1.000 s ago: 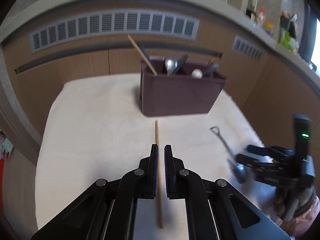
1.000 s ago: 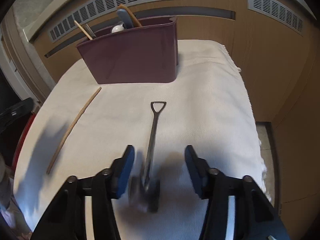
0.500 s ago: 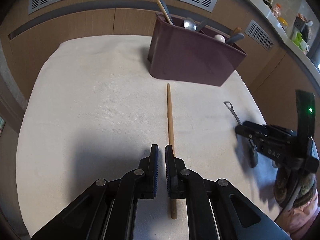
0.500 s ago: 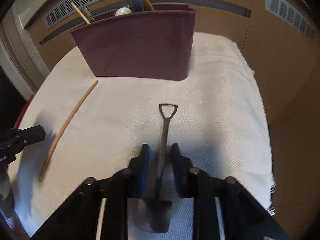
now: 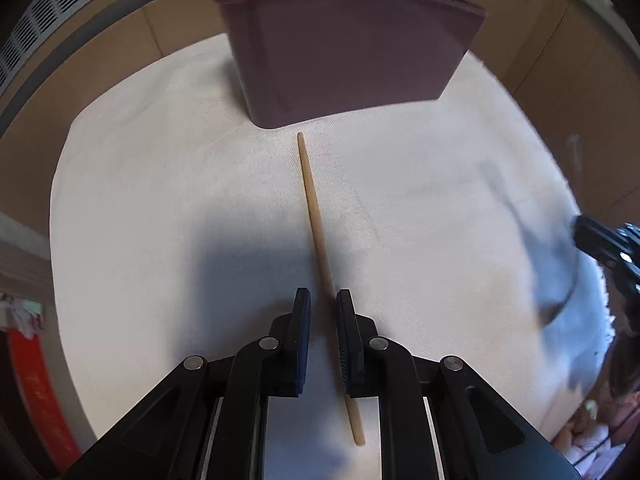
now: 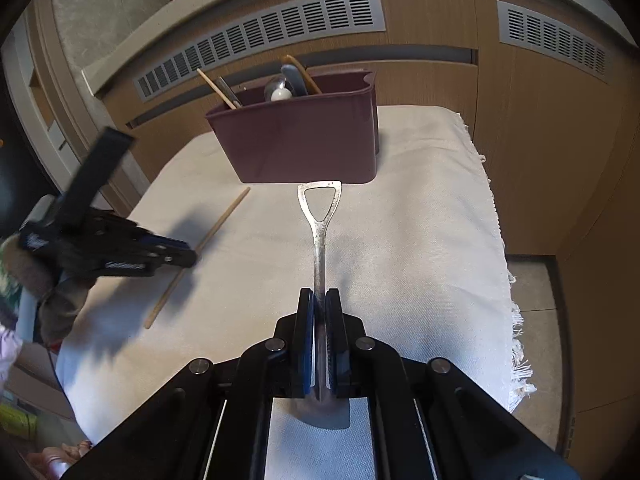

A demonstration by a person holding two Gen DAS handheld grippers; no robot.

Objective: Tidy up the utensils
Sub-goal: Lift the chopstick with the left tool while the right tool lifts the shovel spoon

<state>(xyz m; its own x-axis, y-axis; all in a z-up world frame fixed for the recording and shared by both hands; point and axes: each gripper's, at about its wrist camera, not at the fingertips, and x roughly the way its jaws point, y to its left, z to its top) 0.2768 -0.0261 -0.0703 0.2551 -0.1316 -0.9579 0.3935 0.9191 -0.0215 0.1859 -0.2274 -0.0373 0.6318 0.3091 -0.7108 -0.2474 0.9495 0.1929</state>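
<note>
Chopstick (image 5: 316, 224) lies on the white cloth (image 5: 160, 200) before the maroon caddy (image 5: 348, 44), between the left gripper's (image 5: 323, 304) opening jaws, unpinched. Right wrist view: right gripper (image 6: 319, 300) clenches the shovel-shaped spoon (image 6: 319, 236), lifted.

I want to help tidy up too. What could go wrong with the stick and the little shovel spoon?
1. The left tongs are opening around the wooden chopstick, which lies slanted and nearer one pad, so it might roll or tip when pinched.
2. The right tongs pinch the shovel spoon low on its thin handle, so it could swivel.
3. The purple holder is already crowded, so the spoon might bump something.
</note>
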